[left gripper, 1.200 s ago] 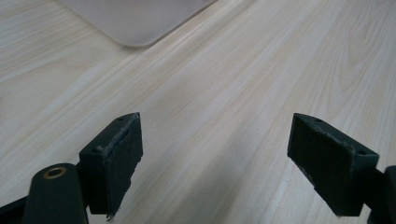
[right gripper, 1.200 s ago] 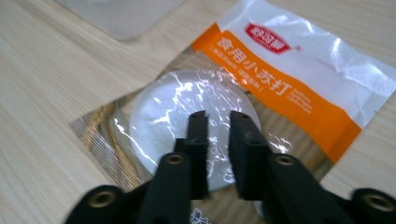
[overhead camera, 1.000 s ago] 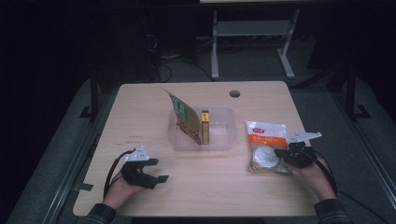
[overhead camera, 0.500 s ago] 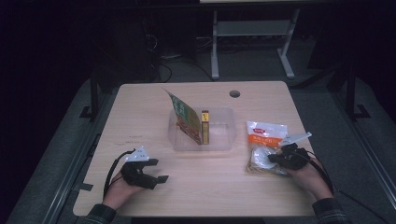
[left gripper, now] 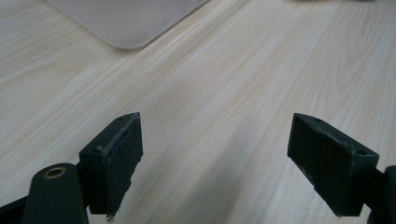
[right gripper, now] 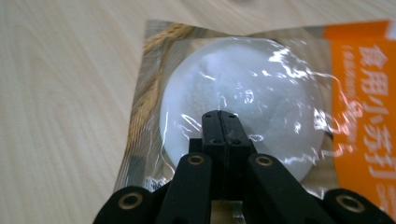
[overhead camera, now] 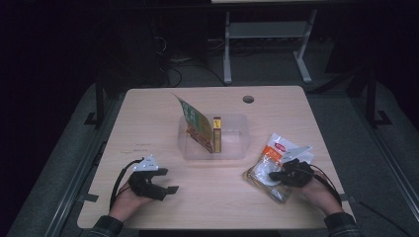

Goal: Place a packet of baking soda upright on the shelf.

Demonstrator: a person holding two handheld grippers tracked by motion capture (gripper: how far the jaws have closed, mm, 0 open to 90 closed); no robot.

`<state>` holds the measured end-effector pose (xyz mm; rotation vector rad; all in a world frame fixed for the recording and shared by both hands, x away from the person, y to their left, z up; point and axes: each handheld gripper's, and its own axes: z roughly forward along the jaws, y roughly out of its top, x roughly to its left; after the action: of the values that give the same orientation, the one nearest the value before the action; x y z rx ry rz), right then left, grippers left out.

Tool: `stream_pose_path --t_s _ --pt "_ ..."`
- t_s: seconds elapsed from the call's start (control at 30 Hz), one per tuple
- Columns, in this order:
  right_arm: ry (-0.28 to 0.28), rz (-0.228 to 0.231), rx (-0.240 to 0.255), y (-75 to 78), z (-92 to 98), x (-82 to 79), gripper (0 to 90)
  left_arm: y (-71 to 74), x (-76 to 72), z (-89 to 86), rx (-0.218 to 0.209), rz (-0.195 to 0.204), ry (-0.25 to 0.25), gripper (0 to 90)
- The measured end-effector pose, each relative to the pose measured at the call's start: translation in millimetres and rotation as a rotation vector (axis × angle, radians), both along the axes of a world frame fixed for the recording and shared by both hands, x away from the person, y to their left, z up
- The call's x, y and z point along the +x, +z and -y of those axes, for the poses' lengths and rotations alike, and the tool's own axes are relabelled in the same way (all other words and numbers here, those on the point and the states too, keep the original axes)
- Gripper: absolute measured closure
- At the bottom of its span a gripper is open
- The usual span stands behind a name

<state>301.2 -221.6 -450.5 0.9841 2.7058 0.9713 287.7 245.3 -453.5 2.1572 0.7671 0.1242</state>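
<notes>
Nearest the person, the left gripper [overhead camera: 157, 183] rests low on the pale wooden tabletop [overhead camera: 148, 128], its jaws spread wide with bare wood between them. At the near right, the right gripper [overhead camera: 274, 174] has its jaws pressed flat together — empty — with the tips over the clear plastic packet with an orange label and a white round cake inside [right gripper: 243, 100], which lies flat on the tabletop. Farther back, at the middle, a clear plastic tray [overhead camera: 232, 148] holds a tilted green-and-orange pouch [overhead camera: 196, 122] and a slim yellow box [overhead camera: 216, 133], upright.
</notes>
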Motion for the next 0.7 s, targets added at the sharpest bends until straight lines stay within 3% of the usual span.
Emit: stream_pose_path --t_s 0.3,0.43,0.6,0.7 --pt "0.085 -0.007 0.009 0.4 -27.3 -8.2 90.0 -0.2 0.2 0.3 0.003 0.001 -0.001 17.5" --pt "0.093 -0.005 0.008 2.2 -26.8 -7.1 90.0 0.1 0.0 0.0 0.002 0.0 -0.001 17.6" --pt "-0.011 0.048 0.009 12.6 -0.9 3.5 90.0 0.3 0.3 -1.4 0.006 0.003 -0.002 17.5" --pt "-0.122 0.075 -0.006 16.7 26.8 11.5 90.0 0.3 0.2 -1.5 0.004 0.004 -0.002 17.6"
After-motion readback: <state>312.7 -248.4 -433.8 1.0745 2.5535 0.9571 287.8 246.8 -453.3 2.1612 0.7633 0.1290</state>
